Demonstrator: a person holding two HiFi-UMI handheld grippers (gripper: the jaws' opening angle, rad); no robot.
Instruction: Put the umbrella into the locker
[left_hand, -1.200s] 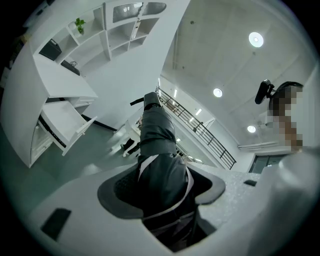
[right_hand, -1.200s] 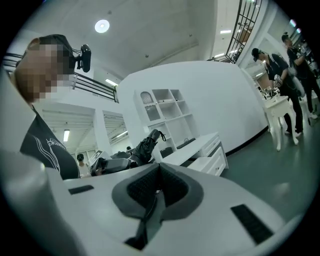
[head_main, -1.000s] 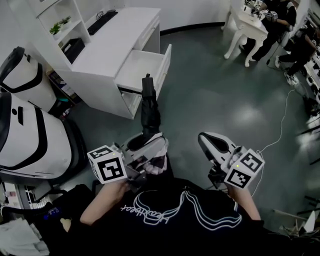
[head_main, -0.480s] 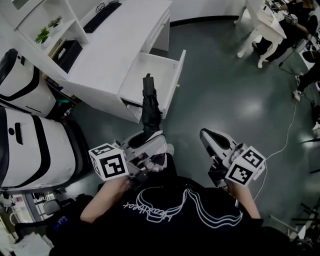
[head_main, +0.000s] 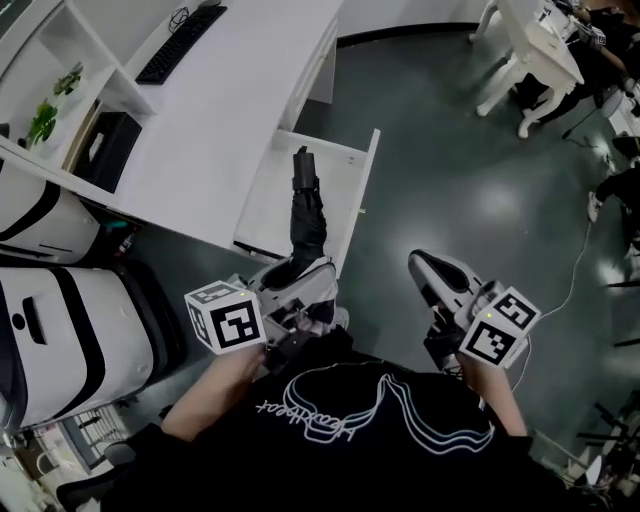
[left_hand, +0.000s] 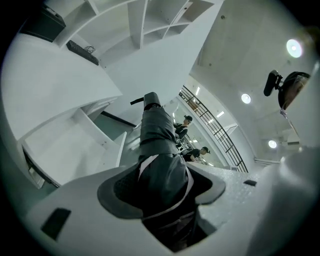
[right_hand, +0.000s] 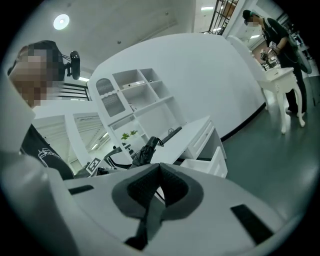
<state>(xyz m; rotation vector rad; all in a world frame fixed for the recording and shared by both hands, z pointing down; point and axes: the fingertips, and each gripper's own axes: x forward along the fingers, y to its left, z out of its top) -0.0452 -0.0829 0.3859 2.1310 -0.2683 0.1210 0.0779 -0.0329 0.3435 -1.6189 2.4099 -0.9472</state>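
Observation:
A folded black umbrella (head_main: 305, 225) sticks forward out of my left gripper (head_main: 300, 275), whose jaws are shut on its lower end. In the left gripper view the umbrella (left_hand: 159, 150) fills the gap between the dark pads of the left gripper (left_hand: 162, 192). Its tip hangs over the open white drawer (head_main: 268, 190) of the desk (head_main: 230, 100), and the drawer (left_hand: 65, 147) also shows lower left in that view. My right gripper (head_main: 422, 268) is off to the right over the grey floor. The right gripper (right_hand: 159, 172) is shut with nothing in it. The umbrella (right_hand: 145, 149) shows beyond it.
A keyboard (head_main: 180, 45) lies on the desk, and a shelf unit with a small plant (head_main: 45, 115) stands at its left. White and black machines (head_main: 60, 320) stand at the left. A white table (head_main: 535, 55) with people is at the upper right. A cable (head_main: 575, 260) runs across the floor.
Both grippers and the umbrella have moved forward toward the desk. The umbrella's tip, short of the open drawer's front before, now hangs over the drawer. Neither gripper's jaws changed.

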